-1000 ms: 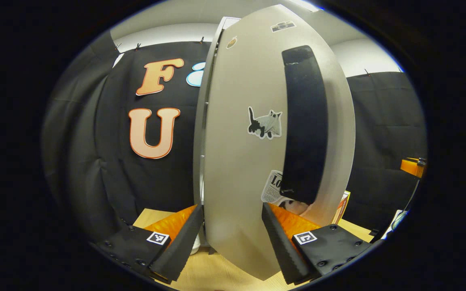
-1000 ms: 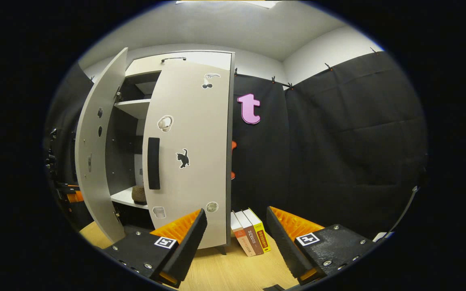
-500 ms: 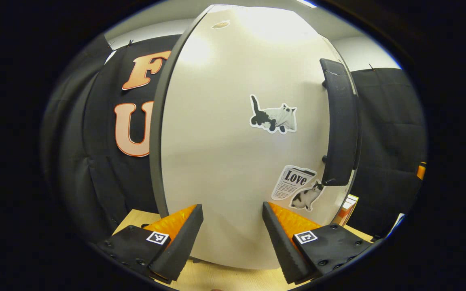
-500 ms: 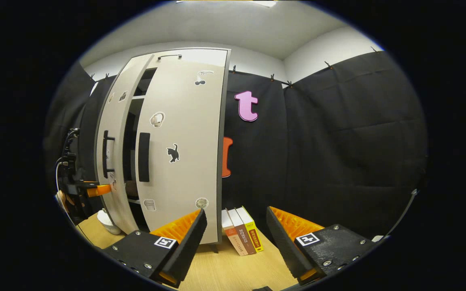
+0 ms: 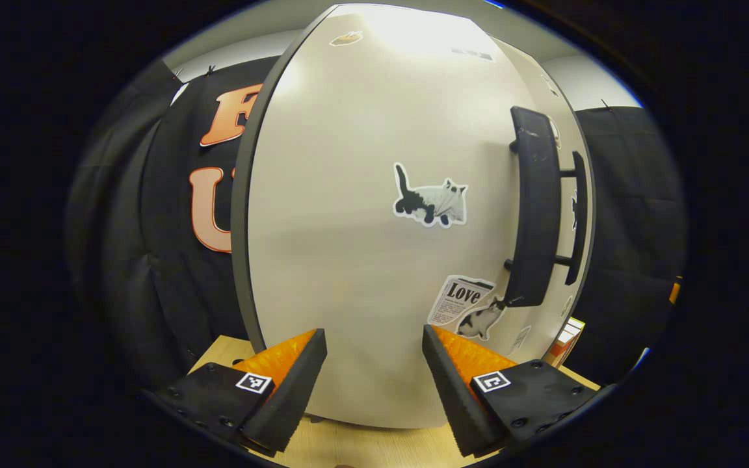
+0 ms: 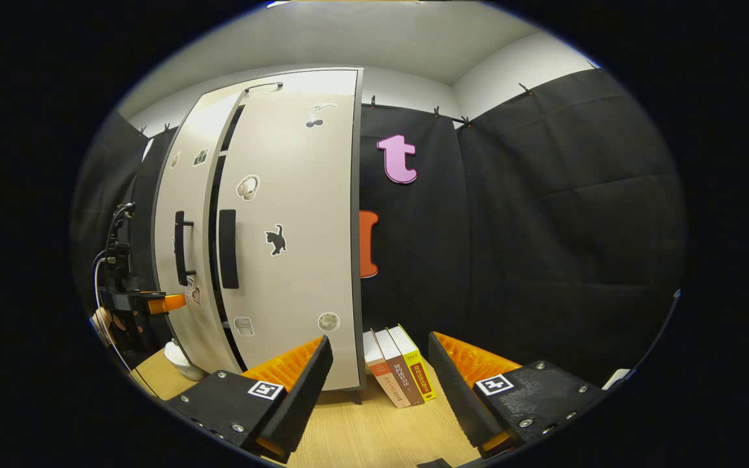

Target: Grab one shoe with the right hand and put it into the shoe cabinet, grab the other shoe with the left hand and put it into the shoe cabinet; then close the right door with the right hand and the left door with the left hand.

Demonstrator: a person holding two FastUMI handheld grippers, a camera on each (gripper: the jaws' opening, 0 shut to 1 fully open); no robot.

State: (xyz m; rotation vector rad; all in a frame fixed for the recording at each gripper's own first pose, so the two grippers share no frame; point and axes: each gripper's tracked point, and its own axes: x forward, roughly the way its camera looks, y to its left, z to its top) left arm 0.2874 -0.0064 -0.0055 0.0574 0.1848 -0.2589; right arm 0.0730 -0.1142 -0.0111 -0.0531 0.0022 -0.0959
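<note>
The shoe cabinet (image 6: 296, 81) stands at the left of the right gripper view. Its left door (image 6: 187, 169) and right door (image 6: 296, 260) sit almost flush, with a thin dark slit between them that hides the inside. In the left gripper view the left door (image 5: 348, 247) looms close, its black handle (image 5: 532, 208) to the right. My left gripper (image 5: 374, 383) is open, fingertips right at the door's lower face. The left gripper (image 6: 153, 303) and the hand holding it appear beside that door. My right gripper (image 6: 378, 390) is open and empty, back from the right door.
Three books (image 6: 400, 374) lean by the cabinet's right foot on the wooden floor (image 6: 374, 435). A small white object (image 6: 183, 361) lies near the left door's bottom. Black cloth walls close in behind and to the right.
The left door has swung from wide open to nearly shut, with my left gripper following its face. The right door stays almost shut, and my right gripper has barely moved.
</note>
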